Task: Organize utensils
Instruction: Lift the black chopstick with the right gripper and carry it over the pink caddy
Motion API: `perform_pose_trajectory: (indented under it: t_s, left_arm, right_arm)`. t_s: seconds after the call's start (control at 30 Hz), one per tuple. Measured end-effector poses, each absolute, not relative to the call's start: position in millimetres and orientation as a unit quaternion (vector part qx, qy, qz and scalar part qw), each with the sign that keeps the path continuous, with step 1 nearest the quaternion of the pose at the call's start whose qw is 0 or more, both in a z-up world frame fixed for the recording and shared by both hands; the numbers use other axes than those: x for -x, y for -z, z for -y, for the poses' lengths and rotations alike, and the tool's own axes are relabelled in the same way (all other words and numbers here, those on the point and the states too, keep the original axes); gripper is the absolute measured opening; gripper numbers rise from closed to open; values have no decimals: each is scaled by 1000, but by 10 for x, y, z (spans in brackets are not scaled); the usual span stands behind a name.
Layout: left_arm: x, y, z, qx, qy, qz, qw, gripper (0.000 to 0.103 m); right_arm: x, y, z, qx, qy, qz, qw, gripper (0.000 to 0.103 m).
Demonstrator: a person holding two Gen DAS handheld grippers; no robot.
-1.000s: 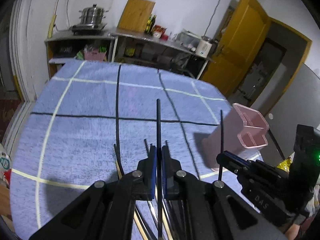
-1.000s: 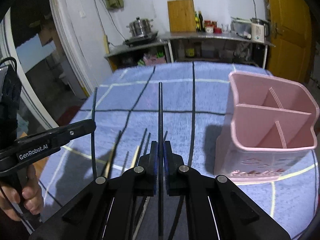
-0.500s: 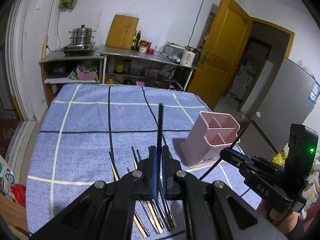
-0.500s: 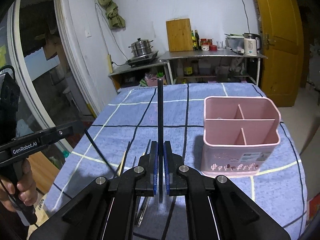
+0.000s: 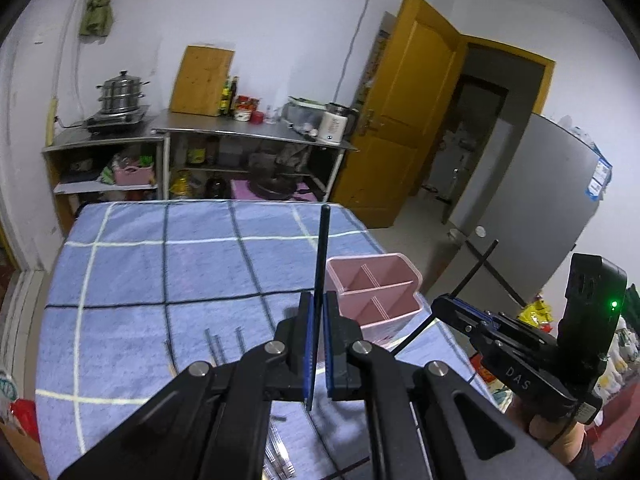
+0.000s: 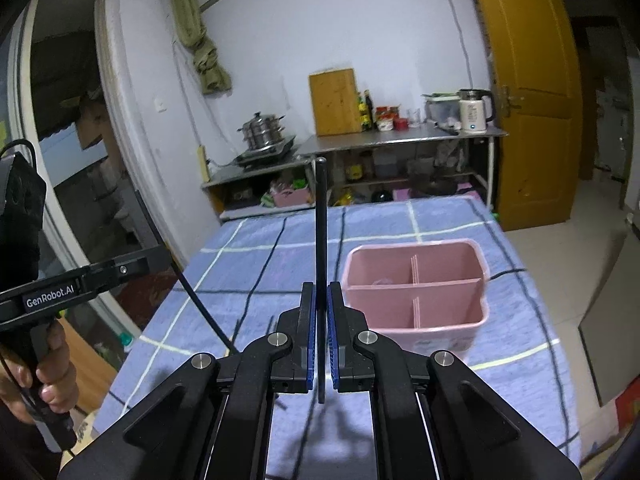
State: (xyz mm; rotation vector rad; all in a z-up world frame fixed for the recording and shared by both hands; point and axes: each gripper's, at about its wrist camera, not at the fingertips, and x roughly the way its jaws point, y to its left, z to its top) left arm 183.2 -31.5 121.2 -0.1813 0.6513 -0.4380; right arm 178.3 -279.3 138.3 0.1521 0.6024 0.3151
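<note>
Both claws raised off the cloth (image 5: 168, 280) — chopsticks lifted, holder (image 6: 416, 292) farther

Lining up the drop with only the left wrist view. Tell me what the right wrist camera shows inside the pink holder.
Observer: The pink holder has four compartments, and I see no utensil in any of them.
Operator: Report the right gripper.
Observer: The right gripper is shut on a black chopstick that runs straight up the frame, just left of the holder.
Operator: Now describe my side from there.
Observer: The left gripper is at the frame's left, and its second chopstick slants down toward the blue checked cloth.
</note>
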Motion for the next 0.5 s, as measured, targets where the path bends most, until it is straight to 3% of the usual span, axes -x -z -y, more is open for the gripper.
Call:
perform_pose_trajectory:
  t_s: [0.5]
  left_arm:
    - [-2392,-1614,861,92,252,-276,923,5]
  right_arm:
    - [-2118,-1853,3277,-93,-109,-236,961,5]
